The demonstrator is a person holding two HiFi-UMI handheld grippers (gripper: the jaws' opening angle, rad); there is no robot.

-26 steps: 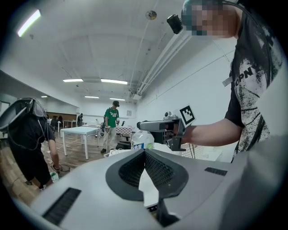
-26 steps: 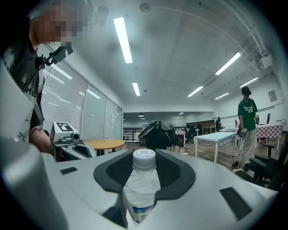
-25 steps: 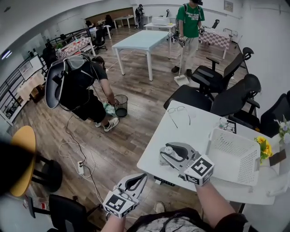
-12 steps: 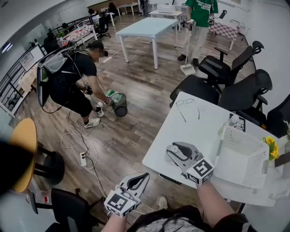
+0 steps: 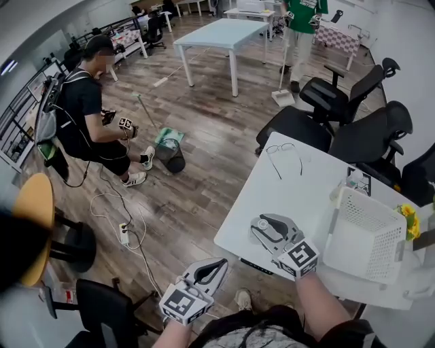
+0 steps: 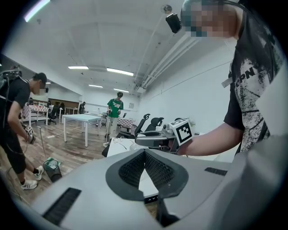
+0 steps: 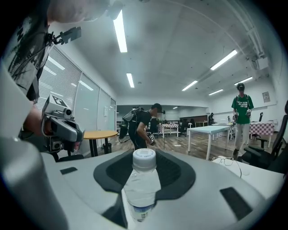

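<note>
The clear plastic water bottle with a white cap (image 7: pixel 143 179) sits pinched between the jaws of the right gripper (image 7: pixel 144 167), cap pointing away from the camera. It is held over the near corner of the white table (image 5: pixel 292 197). Compared with a second ago the bottle keeps the same place in the jaws, so the hold has not slipped. The right gripper (image 5: pixel 268 229) has barely shifted above the table edge. The left gripper (image 5: pixel 207 270) hangs off the table, over the wooden floor, its jaws pressed together at the tips with nothing between them. Its view has swung, so it now sees the other gripper lower and no longer shows the bottle. The biggest change is in the background: the person in dark clothes with a backpack (image 5: pixel 88 115), bent over by the small bin (image 5: pixel 170 156) a second ago, now stands more upright further left. By count there are two grippers, one bottle, one white perforated plastic basket (image 5: pixel 360 238) at the right of the table and one pair of spectacles (image 5: pixel 284 151) at its far end. At least three black office chairs (image 5: pixel 353 139) stand behind the table. There are two other people, the second in a green shirt (image 5: pixel 302 13).
</note>
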